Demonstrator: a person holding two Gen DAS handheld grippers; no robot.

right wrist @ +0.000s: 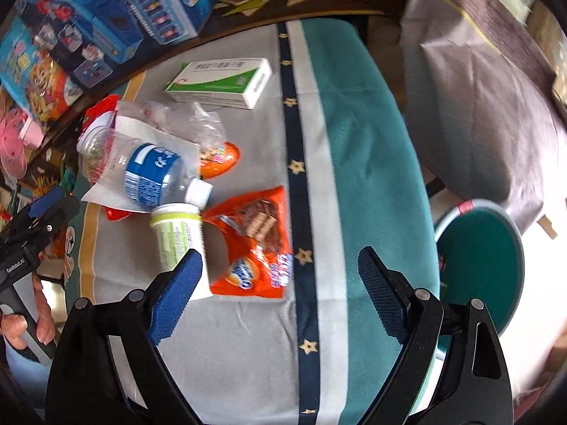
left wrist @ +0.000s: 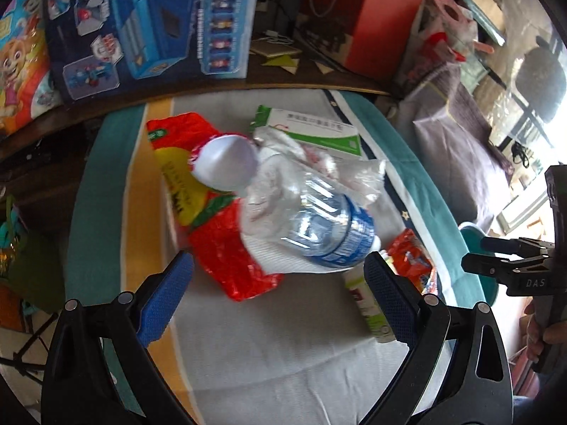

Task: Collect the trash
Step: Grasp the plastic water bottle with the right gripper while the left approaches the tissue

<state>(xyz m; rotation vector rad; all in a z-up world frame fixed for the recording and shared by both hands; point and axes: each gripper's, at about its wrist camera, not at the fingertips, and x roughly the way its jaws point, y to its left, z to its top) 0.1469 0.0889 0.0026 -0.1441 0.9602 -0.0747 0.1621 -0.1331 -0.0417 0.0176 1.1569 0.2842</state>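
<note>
Trash lies in a loose heap on the striped grey, yellow and teal cloth (right wrist: 368,163) of the table, ahead of both hand-held grippers. The left gripper (left wrist: 278,279) has its blue-padded fingers (left wrist: 164,301) spread wide and holds nothing; straight beyond its tips lies a clear plastic water bottle with a blue label (left wrist: 329,219), resting on a white paper napkin (left wrist: 283,248) and a crumpled clear plastic bag (left wrist: 319,163). Beyond its left finger sprawls a red and yellow crinkly snack bag (left wrist: 212,244) with a round white lid-like object (left wrist: 226,166) on top, too blurred to identify. Farther out sits a white and green cardboard medicine box (left wrist: 319,134).

The right gripper (right wrist: 280,276) is likewise spread apart and empty. Its left finger (right wrist: 177,294) overlaps a white cylindrical bottle with a green label (right wrist: 177,233) in the picture; whether they touch I cannot tell. Between its fingers, closer to the left one, lies an orange foil snack packet (right wrist: 255,244), flat on the cloth. Beyond that packet an orange egg-shaped wrapper (right wrist: 219,159) peeks out beside the water bottle's white cap (right wrist: 198,193). Off past its right finger, below the table edge, stands a round teal bin (right wrist: 482,265). A hand (right wrist: 21,326) grips the left gripper's handle at the far left.
</note>
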